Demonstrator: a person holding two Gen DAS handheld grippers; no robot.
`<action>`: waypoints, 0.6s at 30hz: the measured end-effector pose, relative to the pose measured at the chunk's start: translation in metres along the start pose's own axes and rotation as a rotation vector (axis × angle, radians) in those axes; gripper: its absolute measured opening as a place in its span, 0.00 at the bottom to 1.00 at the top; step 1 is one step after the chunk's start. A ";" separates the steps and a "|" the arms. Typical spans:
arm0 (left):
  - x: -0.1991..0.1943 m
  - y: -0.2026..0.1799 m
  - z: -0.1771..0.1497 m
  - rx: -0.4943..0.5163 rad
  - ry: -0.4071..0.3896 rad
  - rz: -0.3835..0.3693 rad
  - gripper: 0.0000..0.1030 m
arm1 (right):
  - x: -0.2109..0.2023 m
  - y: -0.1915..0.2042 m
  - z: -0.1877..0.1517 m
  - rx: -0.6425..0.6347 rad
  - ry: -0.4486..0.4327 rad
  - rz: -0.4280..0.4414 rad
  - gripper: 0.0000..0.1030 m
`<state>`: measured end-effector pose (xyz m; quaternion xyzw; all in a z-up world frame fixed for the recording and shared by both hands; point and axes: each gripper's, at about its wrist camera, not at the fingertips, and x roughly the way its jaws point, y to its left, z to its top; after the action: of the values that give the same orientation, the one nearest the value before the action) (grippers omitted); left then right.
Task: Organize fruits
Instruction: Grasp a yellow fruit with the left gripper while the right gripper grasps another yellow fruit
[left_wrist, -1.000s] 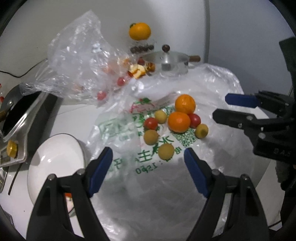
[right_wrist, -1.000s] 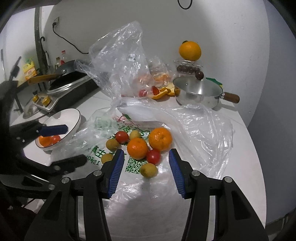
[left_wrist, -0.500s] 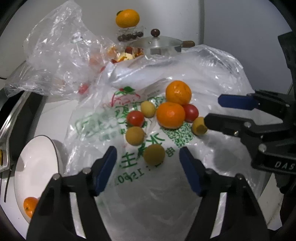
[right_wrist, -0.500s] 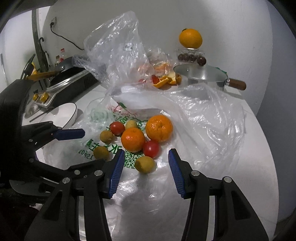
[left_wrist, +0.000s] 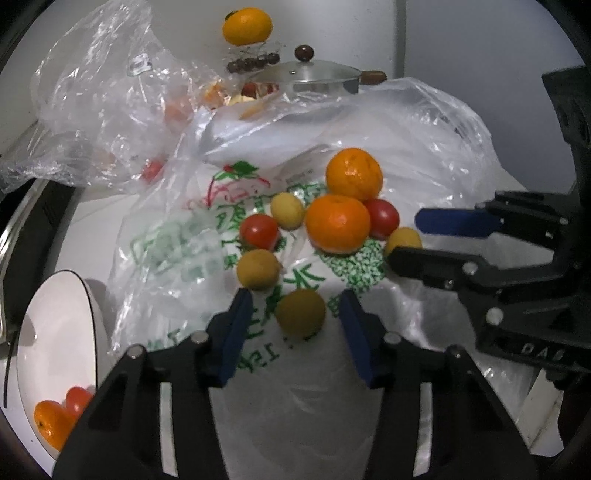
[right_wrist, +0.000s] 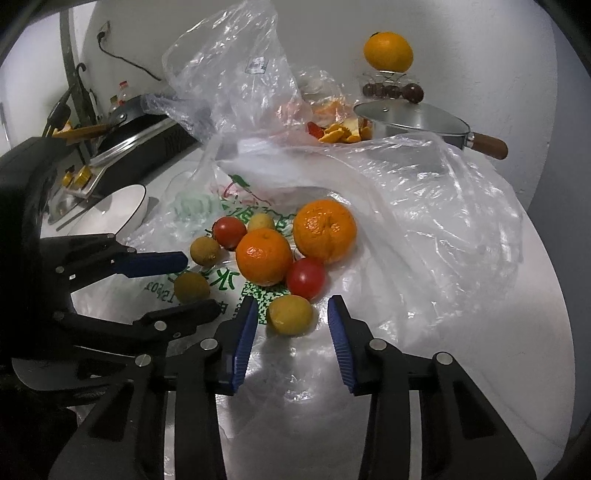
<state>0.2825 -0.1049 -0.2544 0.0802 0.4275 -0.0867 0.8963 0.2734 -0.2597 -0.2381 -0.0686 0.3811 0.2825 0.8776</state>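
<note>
1. The printed bag (left_wrist: 207, 236) bore green Chinese characters and the digits "1590"; the right gripper (left_wrist: 410, 240) body showed "DAS".
2. The left gripper (left_wrist: 295, 317) had its jaws closing around a yellow-brown fruit (left_wrist: 301, 313), pads not yet touching.
3. The right gripper's jaws, also closing, flanked a yellow fruit (right_wrist: 290, 314), apart from it.
4. Both grippers sat lower and nearer the fruit pile (right_wrist: 291, 247) than a second earlier.
5. The bowl (left_wrist: 55, 332) held an orange and a tomato.

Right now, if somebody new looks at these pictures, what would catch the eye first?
The bright heap of fruit on the printed bag at the centre: two oranges, two tomatoes and small yellow fruits. The left tongs and right tongs have been closing, each around one yellow fruit, pads not touching. Far behind, one orange sits beside a pot.
</note>
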 end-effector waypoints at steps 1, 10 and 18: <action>0.001 0.000 0.000 -0.001 0.002 -0.001 0.44 | 0.002 0.001 0.000 -0.005 0.005 -0.005 0.38; -0.003 -0.002 -0.001 0.011 -0.005 -0.032 0.27 | 0.008 0.007 -0.001 -0.035 0.026 -0.020 0.29; -0.014 -0.003 -0.005 0.012 -0.020 -0.052 0.26 | -0.001 0.011 -0.002 -0.033 0.007 -0.021 0.29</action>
<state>0.2692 -0.1058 -0.2465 0.0735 0.4201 -0.1132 0.8974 0.2657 -0.2521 -0.2373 -0.0883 0.3786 0.2792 0.8780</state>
